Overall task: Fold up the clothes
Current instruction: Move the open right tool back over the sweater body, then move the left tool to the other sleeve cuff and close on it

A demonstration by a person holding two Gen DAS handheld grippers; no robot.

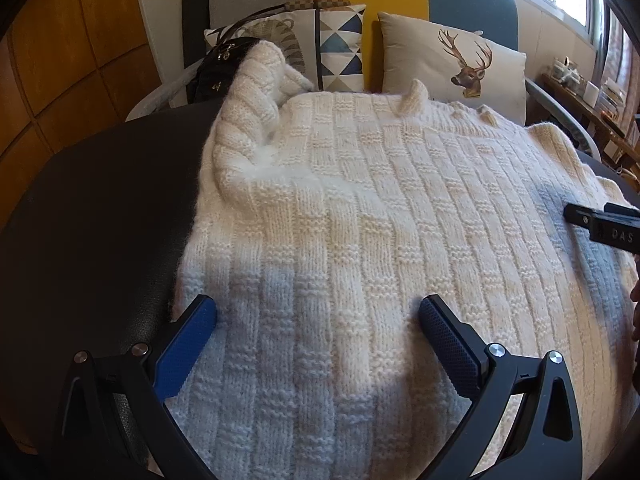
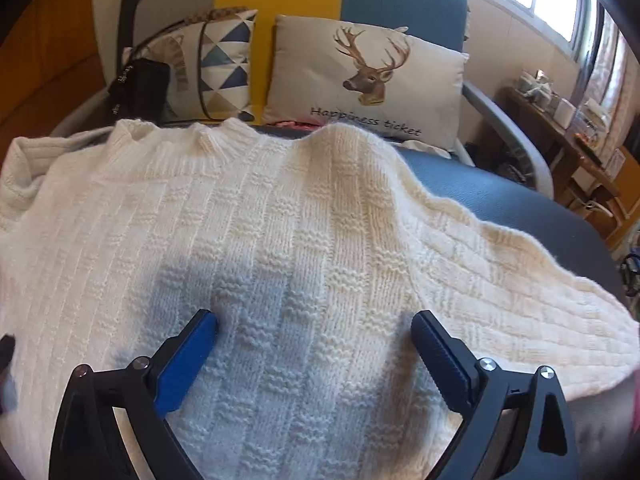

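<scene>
A cream knitted sweater (image 1: pixel 380 208) lies spread flat on a dark table (image 1: pixel 100 208). One ribbed sleeve (image 1: pixel 248 112) is bunched up at its far left. In the right wrist view the sweater (image 2: pixel 260 220) fills the middle, with its other sleeve (image 2: pixel 520 280) stretched out to the right. My left gripper (image 1: pixel 318 312) is open and empty, hovering just over the sweater's near left part. My right gripper (image 2: pixel 314 328) is open and empty over the sweater's near middle. Its tip also shows at the right edge of the left wrist view (image 1: pixel 600 224).
A sofa stands behind the table with a deer cushion (image 2: pixel 368 76), a triangle-pattern cushion (image 1: pixel 340 48) and a black handbag (image 1: pixel 220 68). A wooden shelf with small items (image 2: pixel 560 120) stands at the right under a window. Wooden panelling is at the left.
</scene>
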